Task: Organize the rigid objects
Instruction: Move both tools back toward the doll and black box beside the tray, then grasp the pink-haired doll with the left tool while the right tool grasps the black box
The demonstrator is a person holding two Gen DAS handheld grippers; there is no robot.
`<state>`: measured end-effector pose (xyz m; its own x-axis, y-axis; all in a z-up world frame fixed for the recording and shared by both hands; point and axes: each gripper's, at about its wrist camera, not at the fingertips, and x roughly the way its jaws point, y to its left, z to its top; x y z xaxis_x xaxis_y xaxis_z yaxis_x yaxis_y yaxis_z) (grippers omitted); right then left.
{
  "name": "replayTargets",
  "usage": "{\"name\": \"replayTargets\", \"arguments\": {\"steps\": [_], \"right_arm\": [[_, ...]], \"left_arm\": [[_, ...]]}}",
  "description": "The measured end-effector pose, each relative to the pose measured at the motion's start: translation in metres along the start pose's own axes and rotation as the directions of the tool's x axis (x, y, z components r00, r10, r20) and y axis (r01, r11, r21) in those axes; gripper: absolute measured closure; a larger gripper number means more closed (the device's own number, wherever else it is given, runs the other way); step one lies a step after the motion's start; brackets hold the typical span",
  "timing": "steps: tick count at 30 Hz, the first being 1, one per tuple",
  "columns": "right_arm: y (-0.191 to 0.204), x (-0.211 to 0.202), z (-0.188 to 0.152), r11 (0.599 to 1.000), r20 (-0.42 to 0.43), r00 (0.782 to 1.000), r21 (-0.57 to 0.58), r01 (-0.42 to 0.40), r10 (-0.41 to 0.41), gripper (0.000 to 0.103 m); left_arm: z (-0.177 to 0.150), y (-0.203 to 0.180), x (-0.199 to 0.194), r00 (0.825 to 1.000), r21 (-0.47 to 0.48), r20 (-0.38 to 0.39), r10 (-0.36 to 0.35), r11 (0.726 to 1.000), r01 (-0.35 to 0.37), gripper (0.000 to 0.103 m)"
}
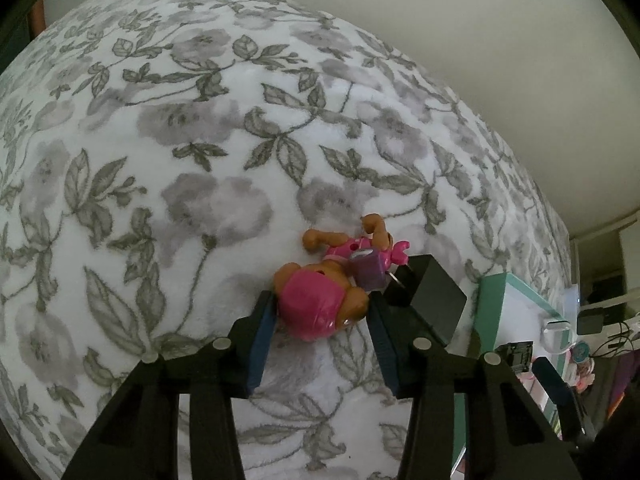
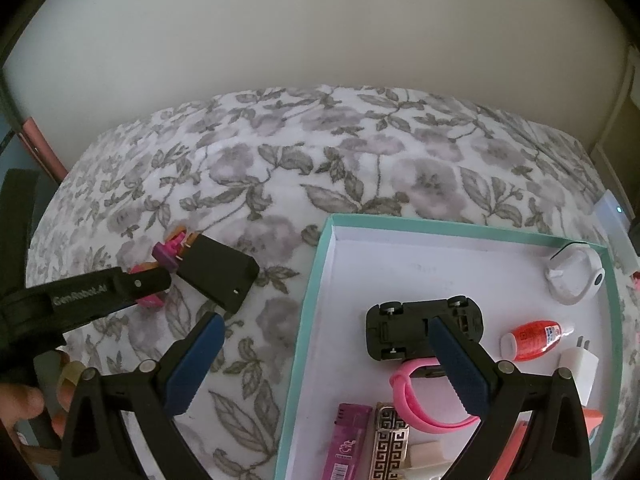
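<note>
The pink toy figure point(image 1: 320, 300), lying on the bed point(image 1: 160, 160), is bracketed by the left tongs point(image 1: 322, 312), parted and not yet clamped. The right tongs point(image 2: 324, 356) are held wide apart, empty, over the box point(image 2: 320, 280). Closing and a lift into the box are called for next.

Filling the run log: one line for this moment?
left gripper: jaws around pink toy figure on floral bedspread | right gripper: open, empty | teal box: partly filled

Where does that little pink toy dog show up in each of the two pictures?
Left wrist view: the pink toy dog lies low, centre, between the left claw's fingers.
Right wrist view: far left, mostly hidden behind the left claw.
Shared landmark: the black box beside it on the floral blanket.
</note>
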<state>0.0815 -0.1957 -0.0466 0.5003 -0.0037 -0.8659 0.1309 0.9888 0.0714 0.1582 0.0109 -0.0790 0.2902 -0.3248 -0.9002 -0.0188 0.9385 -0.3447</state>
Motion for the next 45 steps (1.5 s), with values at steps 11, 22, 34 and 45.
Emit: {"name": "replayTargets", "arguments": {"steps": [11, 22, 34, 45], "right_arm": [[0.015, 0.001, 0.005, 0.999, 0.016, 1.0, -0.034, 0.01, -0.009, 0.0], [0.054, 0.012, 0.014, 0.993, 0.03, 1.0, -0.118, 0.006, -0.002, 0.0], [0.085, 0.04, 0.015, 0.982, 0.005, 1.0, -0.19, -0.006, 0.007, 0.0], [0.088, 0.064, 0.015, 0.982, -0.022, 1.0, -0.19, -0.019, 0.015, 0.0]], "left_arm": [[0.003, 0.008, -0.015, 0.999, -0.03, 0.036, 0.001, 1.0, 0.0, 0.055], [0.006, 0.032, -0.025, 0.998, -0.096, 0.065, 0.026, 0.995, -0.02, 0.055], [0.006, 0.044, -0.024, 0.998, -0.14, 0.053, 0.028, 0.99, -0.021, 0.055], [0.01, 0.04, -0.01, 1.0, -0.122, 0.016, 0.011, 0.992, -0.009, 0.055]]}}
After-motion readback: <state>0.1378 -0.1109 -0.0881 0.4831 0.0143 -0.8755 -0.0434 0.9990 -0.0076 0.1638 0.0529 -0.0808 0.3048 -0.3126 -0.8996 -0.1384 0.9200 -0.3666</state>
